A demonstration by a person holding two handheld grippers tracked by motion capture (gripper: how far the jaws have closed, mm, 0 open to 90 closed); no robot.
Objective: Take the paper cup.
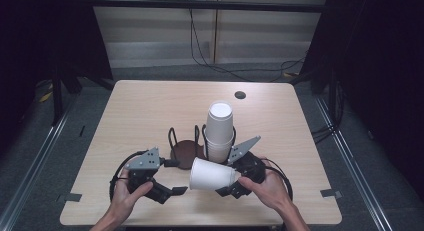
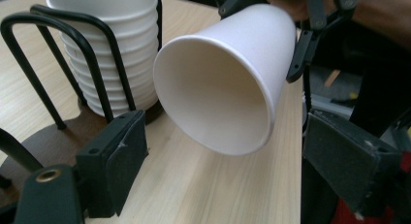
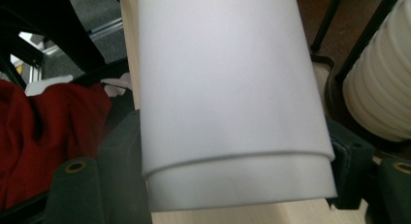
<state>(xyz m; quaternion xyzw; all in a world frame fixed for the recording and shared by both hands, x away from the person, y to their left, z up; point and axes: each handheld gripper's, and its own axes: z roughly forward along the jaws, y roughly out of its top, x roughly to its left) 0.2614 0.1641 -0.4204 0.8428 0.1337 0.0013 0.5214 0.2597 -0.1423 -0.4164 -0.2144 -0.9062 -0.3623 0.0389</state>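
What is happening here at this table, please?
A person works with a claw in each hand. The right claw holds a white paper cup on its side by the base end, with the mouth turned toward the left claw. The left claw is open and holds nothing; the cup's mouth lies just ahead of it. Behind them, a stack of cups stands upside down in a black wire rack on the table.

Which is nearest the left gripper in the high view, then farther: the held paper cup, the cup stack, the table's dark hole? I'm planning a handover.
1. Paper cup, just to its right.
2. Cup stack, behind, in the wire holder.
3. Dark hole, far edge.
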